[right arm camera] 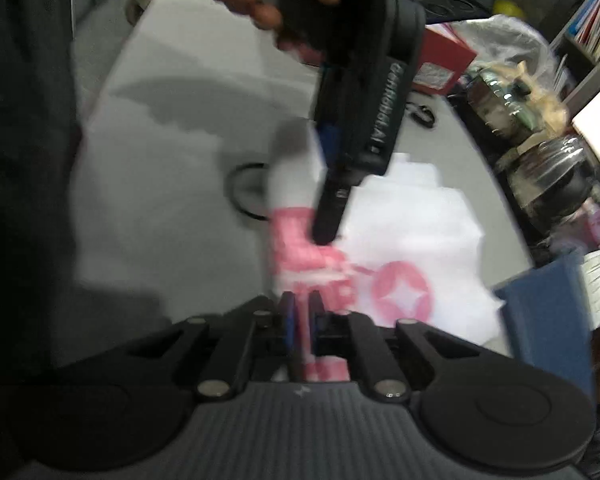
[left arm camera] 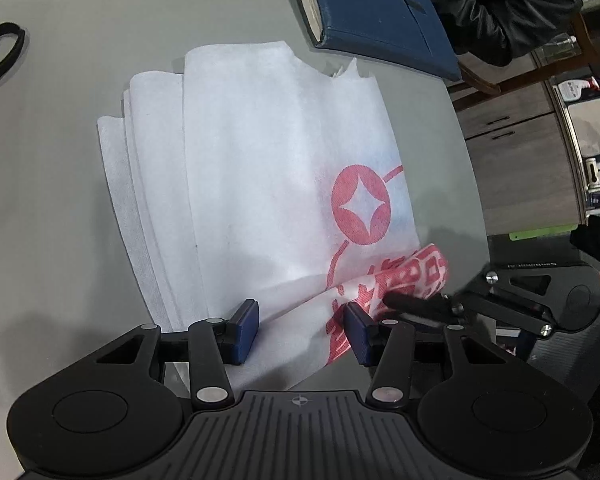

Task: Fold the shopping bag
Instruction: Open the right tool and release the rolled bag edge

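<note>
Left wrist view: the shopping bag (left arm camera: 260, 168) lies flat on the grey counter (left arm camera: 60, 200), part folded, its long axis running from six o'clock to twelve o'clock away from the camera. The left gripper (left arm camera: 302, 326) stands over the near edge, jaws apart with the fabric between them but not pinched. At four o'clock the right gripper (left arm camera: 420, 304) lifts the printed red corner clear of the counter. A blue folder (left arm camera: 380, 16) lies beyond the bag at one o'clock.

Right wrist view, blurred: the right gripper (right arm camera: 302, 320) has its jaws nearly together, clamped on the red-printed fabric. The rest of the shopping bag (right arm camera: 412, 216) spreads toward one o'clock. The left gripper (right arm camera: 340, 184) hangs at twelve o'clock, touching the bag.

Judgement: the right hand controls the corner; the fold would carry it across the long axis.
</note>
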